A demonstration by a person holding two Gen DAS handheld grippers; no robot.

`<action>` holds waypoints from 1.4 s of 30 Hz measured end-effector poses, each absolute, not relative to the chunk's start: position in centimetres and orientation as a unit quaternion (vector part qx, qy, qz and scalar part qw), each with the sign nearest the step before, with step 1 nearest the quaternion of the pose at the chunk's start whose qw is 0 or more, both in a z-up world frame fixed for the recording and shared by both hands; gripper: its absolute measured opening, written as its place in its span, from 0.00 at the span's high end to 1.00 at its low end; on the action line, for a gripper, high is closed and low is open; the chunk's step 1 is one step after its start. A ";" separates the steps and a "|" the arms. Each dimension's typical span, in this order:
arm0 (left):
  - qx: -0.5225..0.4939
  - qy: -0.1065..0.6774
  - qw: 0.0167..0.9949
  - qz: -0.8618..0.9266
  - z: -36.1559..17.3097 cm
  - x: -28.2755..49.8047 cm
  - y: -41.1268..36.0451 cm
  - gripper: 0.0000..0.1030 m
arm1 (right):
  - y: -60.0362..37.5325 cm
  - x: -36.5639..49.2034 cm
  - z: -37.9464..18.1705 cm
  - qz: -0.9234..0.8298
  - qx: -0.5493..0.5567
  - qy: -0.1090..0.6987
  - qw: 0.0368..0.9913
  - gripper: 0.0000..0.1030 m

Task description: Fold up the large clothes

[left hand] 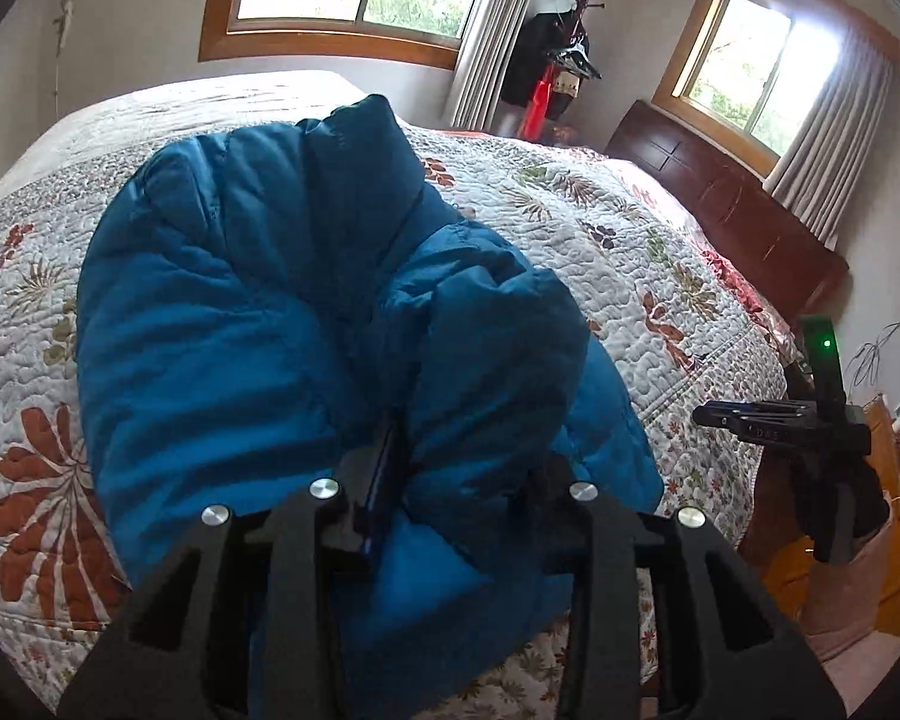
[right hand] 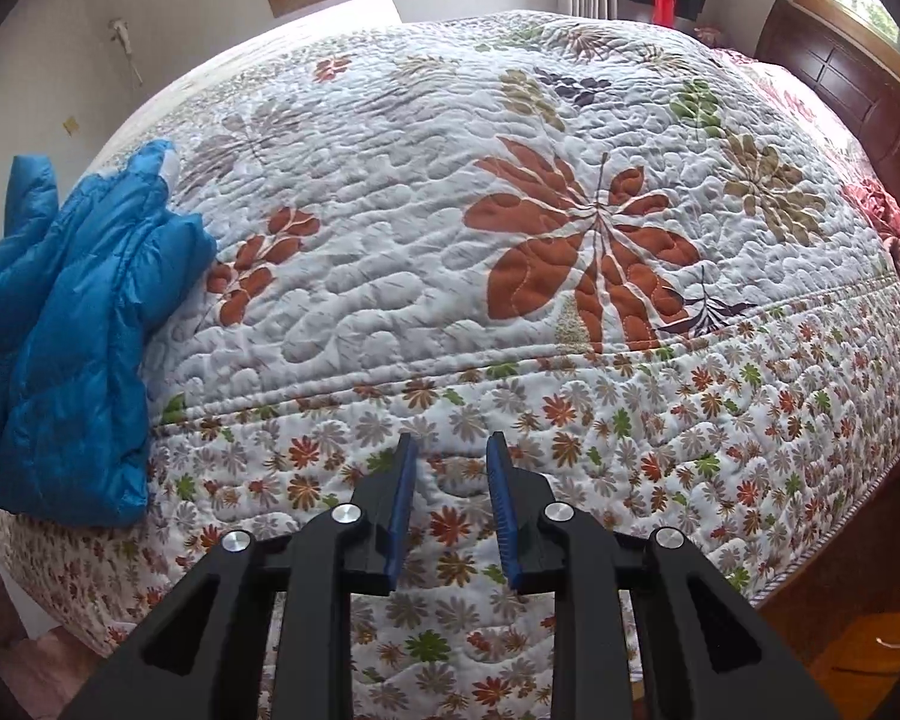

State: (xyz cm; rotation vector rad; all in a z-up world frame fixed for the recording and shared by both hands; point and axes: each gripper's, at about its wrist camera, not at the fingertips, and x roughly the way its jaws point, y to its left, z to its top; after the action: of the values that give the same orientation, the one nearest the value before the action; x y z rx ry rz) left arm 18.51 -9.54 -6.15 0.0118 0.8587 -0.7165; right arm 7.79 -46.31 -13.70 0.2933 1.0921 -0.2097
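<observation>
While the left gripper (left hand: 459, 480) pinches a fold of the blue down jacket (left hand: 258, 300) at centre frame on the floral quilt (left hand: 630, 228), the right gripper (right hand: 452, 504) (jaws narrowly apart, empty) hovers over the quilt's lower border; the jacket lies at left.

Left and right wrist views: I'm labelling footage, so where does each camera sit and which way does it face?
Left wrist: on the left tongs, looking down at the blue jacket bunched between them; right tongs show too.
Right wrist: on the right tongs, open, empty, facing the quilt.
Shared: jacket, quilt.
</observation>
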 end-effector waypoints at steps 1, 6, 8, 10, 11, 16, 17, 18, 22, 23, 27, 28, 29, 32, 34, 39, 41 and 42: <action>0.003 0.409 0.846 -0.342 -6.5 18.6 -9.4 0.66 | -46.1 8.1 -13.8 -0.098 0.136 0.520 0.838 0.76; -0.016 0.414 0.844 -0.340 -5.6 18.1 -8.2 0.65 | -45.7 9.3 -13.8 -0.104 0.130 0.529 0.832 0.74; -0.024 0.405 0.845 -0.350 -4.1 16.8 -7.2 0.62 | -45.2 9.5 -13.2 -0.097 0.128 0.528 0.834 0.74; -0.049 0.397 0.839 -0.370 -2.3 15.7 -5.7 0.58 | -44.0 9.7 -12.0 -0.090 0.113 0.523 0.840 0.73; -0.065 0.392 0.834 -0.382 -1.4 15.2 -4.8 0.53 | -43.2 9.9 -11.0 -0.082 0.105 0.519 0.844 0.71; -0.085 0.357 0.877 -0.309 2.8 14.3 -0.3 0.45 | -37.9 11.3 -4.8 -0.005 0.084 0.488 0.869 0.48; -0.071 0.356 0.890 -0.275 3.1 14.6 0.0 0.43 | -36.7 11.6 -3.4 0.009 0.082 0.480 0.873 0.44; -0.053 0.360 0.901 -0.236 3.2 15.2 0.1 0.41 | -35.5 12.1 -2.2 0.023 0.080 0.473 0.877 0.37; -0.034 0.414 0.896 -0.155 1.2 19.0 0.4 0.41 | -30.9 14.4 1.2 0.076 0.084 0.471 0.875 0.26; -0.031 0.420 0.896 -0.142 0.5 19.6 0.6 0.41 | -29.6 15.0 1.5 0.085 0.083 0.475 0.872 0.25; -0.028 0.427 0.895 -0.127 -1.0 20.5 0.9 0.41 | -25.4 17.6 0.8 0.080 0.060 0.508 0.856 0.18; -0.024 0.427 0.895 -0.126 -1.3 20.5 0.7 0.41 | -24.8 18.3 0.3 0.073 0.058 0.517 0.851 0.18; -0.019 0.429 0.894 -0.123 -1.8 20.8 0.6 0.40 | -24.5 18.8 -0.2 0.069 0.060 0.525 0.846 0.18; -0.019 0.438 0.891 -0.116 -2.6 21.6 0.6 0.40 | -24.1 20.0 -1.7 0.066 0.074 0.551 0.828 0.18; -0.019 0.441 0.891 -0.109 -3.0 22.0 0.5 0.40 | -23.9 20.7 -2.7 0.069 0.078 0.567 0.817 0.18; -0.017 0.455 0.884 -0.107 -4.4 22.9 0.2 0.40 | -23.5 21.9 -5.3 0.079 0.089 0.599 0.792 0.30; -0.017 0.454 0.885 -0.105 -4.5 23.0 0.3 0.40 | -23.5 22.1 -5.8 0.084 0.090 0.601 0.789 0.38; -0.016 0.451 0.886 -0.101 -4.4 23.1 0.3 0.40 | -23.5 22.0 -5.8 0.089 0.090 0.599 0.791 0.45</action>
State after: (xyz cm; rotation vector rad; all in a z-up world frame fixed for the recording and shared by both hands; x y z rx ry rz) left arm 23.08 0.30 -4.45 -0.0329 0.9386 -0.2107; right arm 22.01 -23.45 -5.78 0.1933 1.2897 0.1916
